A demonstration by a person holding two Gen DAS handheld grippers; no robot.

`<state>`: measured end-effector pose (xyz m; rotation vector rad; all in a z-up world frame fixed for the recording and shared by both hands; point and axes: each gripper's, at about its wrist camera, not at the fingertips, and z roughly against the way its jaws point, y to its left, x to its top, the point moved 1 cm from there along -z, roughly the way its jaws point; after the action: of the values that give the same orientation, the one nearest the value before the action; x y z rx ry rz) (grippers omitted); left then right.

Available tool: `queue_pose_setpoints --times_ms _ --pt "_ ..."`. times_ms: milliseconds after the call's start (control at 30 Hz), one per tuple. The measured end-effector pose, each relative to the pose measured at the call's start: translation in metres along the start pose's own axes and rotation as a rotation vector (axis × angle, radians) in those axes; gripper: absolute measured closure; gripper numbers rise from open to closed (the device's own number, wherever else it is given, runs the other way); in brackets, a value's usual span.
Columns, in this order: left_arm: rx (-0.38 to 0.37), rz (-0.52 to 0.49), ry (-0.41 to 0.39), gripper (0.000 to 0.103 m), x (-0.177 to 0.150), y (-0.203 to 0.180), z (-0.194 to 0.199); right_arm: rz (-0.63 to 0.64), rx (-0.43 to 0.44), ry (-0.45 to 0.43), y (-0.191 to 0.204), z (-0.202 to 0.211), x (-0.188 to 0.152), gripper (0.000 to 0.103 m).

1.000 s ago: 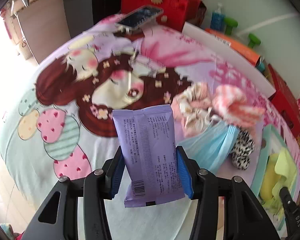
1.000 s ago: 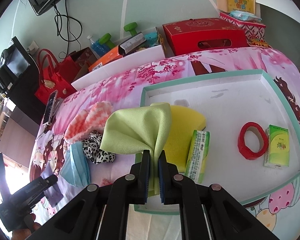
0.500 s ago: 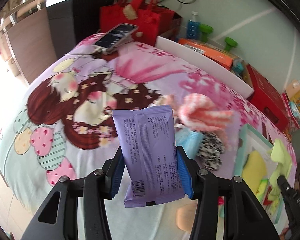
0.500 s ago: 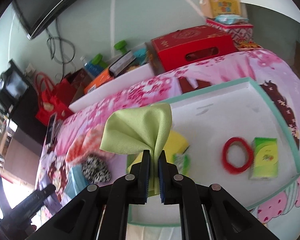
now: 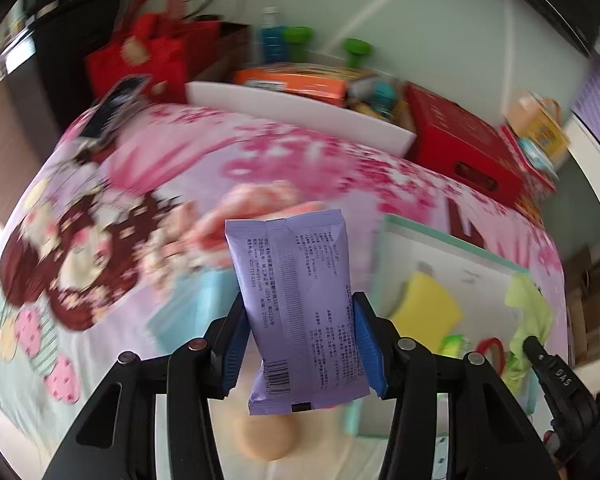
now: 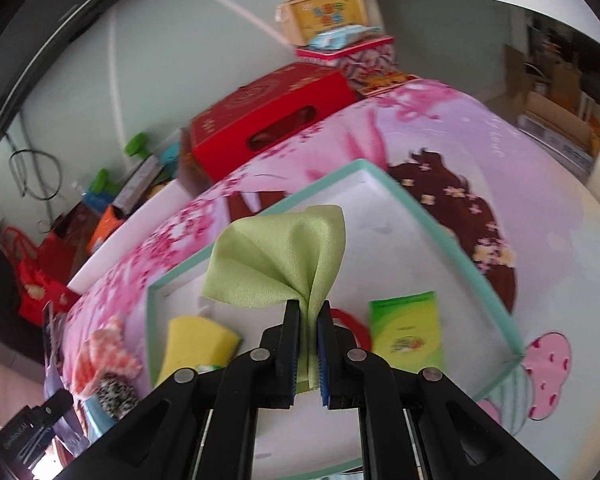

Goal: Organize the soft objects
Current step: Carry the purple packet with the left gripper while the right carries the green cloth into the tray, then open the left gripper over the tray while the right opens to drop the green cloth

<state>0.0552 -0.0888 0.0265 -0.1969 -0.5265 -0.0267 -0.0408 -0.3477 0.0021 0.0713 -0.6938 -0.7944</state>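
My left gripper is shut on a purple tissue packet, held upright above the cartoon-print bedspread. My right gripper is shut on a light green cloth that fans out above a white tray with a teal rim. In the tray lie a yellow sponge, a red tape ring and a green tissue pack. In the left wrist view the same tray lies to the right, with the right gripper and its green cloth at the far right.
A pink fluffy cloth, a leopard-print scrunchie and a blue face mask lie on the bedspread left of the tray. A red box, an orange box, red bags and a phone line the far side.
Both grippers have swung to the right, over and toward the tray, each keeping its grip. The pile of soft things has slid to the left in both views. The left view is now blurred.
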Motion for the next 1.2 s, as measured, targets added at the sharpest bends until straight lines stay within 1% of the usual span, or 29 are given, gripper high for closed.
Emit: queue_pose_setpoints --times_ms 67,267,400,467,633,800,833,867,933,1000,1033,1067,1100,1133,1200 --pt "-0.022 -0.042 0.003 0.052 0.002 -0.019 -0.005 -0.019 -0.011 -0.001 -0.006 -0.001 0.001 0.095" --pt "-0.12 -0.166 0.011 0.052 0.0 -0.073 -0.023 -0.08 -0.043 -0.006 -0.026 -0.003 0.004 0.095" --pt "-0.204 -0.229 -0.003 0.052 -0.001 -0.104 -0.032 -0.105 -0.059 -0.005 -0.034 -0.004 0.004 0.095" --pt "-0.229 -0.258 -0.013 0.052 -0.001 -0.116 -0.037 -0.11 -0.061 -0.003 -0.036 -0.005 0.004 0.095" --pt "-0.304 -0.282 -0.03 0.052 0.001 -0.135 -0.046 -0.105 -0.065 -0.001 -0.037 -0.005 0.004 0.094" --pt "-0.336 -0.302 -0.04 0.051 0.003 -0.144 -0.052 -0.09 -0.069 0.007 -0.035 -0.007 0.004 0.094" --pt "-0.342 -0.304 -0.033 0.048 0.002 -0.145 -0.053 -0.087 -0.069 0.008 -0.034 -0.008 0.004 0.091" --pt "-0.35 -0.305 -0.026 0.046 0.001 -0.146 -0.055 -0.084 -0.07 0.011 -0.033 -0.008 0.004 0.091" --pt "-0.347 -0.305 -0.022 0.037 0.001 -0.146 -0.055 -0.084 -0.074 0.014 -0.032 -0.009 0.003 0.091" --pt "-0.333 -0.299 -0.02 0.035 0.001 -0.144 -0.057 -0.082 -0.083 0.015 -0.032 -0.009 0.003 0.09" --pt "-0.325 -0.289 -0.015 0.034 0.002 -0.141 -0.058 -0.08 -0.09 0.015 -0.031 -0.009 0.003 0.08" --pt "-0.319 -0.278 -0.01 0.034 0.003 -0.138 -0.059 -0.08 -0.095 0.014 -0.032 -0.009 0.003 0.074" --pt "-0.312 -0.262 -0.003 0.031 0.003 -0.134 -0.061 -0.081 -0.097 0.014 -0.032 -0.008 0.004 0.059" --pt "-0.303 -0.247 0.003 0.025 0.004 -0.13 -0.063 -0.083 -0.099 0.011 -0.032 -0.007 0.004 0.046" --pt "-0.271 -0.213 0.003 0.016 0.007 -0.121 -0.066 -0.083 -0.106 0.001 -0.032 -0.005 0.005 0.038"
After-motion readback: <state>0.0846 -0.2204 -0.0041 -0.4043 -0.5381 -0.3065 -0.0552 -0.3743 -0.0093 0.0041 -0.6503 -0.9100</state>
